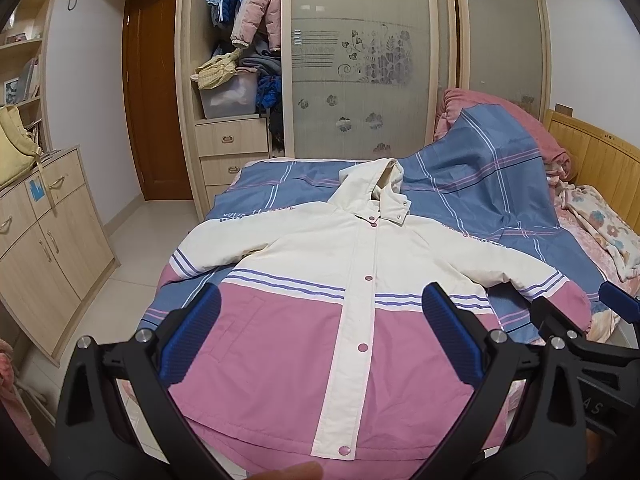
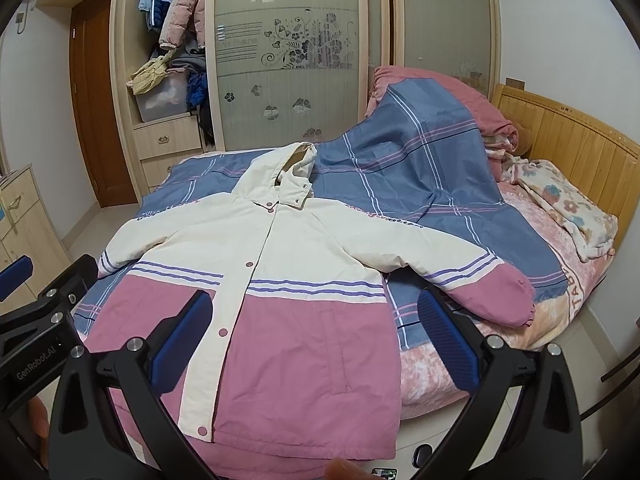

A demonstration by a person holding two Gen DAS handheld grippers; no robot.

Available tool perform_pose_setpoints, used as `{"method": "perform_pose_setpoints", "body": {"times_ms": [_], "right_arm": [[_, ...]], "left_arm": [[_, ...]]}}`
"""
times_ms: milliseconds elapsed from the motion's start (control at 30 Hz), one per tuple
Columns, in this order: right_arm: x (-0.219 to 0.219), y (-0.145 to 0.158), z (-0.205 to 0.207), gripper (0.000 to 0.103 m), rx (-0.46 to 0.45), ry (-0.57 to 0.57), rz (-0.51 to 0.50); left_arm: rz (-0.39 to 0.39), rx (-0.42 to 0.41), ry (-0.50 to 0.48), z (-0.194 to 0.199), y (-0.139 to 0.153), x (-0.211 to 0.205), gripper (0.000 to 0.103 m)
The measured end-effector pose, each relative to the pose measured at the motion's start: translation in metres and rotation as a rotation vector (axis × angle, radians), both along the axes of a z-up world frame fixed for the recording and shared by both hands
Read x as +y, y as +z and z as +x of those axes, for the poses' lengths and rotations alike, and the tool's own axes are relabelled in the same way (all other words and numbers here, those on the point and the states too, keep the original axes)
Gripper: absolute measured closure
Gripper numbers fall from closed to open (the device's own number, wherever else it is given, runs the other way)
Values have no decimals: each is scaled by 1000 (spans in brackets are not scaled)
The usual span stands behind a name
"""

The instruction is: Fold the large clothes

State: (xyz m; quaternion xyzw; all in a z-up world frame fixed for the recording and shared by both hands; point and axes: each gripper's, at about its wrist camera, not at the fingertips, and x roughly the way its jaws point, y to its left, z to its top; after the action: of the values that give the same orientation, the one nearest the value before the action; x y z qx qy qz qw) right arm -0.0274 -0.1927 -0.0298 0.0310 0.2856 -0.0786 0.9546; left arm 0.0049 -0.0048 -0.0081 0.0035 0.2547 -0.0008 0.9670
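A cream-and-pink hooded jacket (image 1: 352,300) lies front up and snapped shut on a blue plaid bed cover (image 1: 480,184), sleeves spread toward 9 and 3 o'clock, hood pointing to 12. The left hand-held gripper (image 1: 320,336) hovers over the pink hem at 6 o'clock, its blue-padded fingers (image 1: 192,336) set wide apart and gripping nothing. Part of the right hand-held gripper (image 1: 580,332) shows at 4 o'clock. An open wardrobe (image 1: 240,60) full of clothes stands at 11 o'clock.

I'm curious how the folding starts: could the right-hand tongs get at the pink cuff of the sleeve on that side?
Probably yes. The right tongs are open, and the pink cuff lies flat on the bed with nothing on it.
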Motion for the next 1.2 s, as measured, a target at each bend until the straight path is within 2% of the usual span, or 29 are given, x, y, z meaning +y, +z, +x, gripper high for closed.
{"method": "perform_pose_setpoints", "body": {"times_ms": [1200], "right_arm": [[-1, 4, 2, 1, 2, 4, 2]], "left_arm": [[3, 1, 0, 1, 1, -2, 2]]}}
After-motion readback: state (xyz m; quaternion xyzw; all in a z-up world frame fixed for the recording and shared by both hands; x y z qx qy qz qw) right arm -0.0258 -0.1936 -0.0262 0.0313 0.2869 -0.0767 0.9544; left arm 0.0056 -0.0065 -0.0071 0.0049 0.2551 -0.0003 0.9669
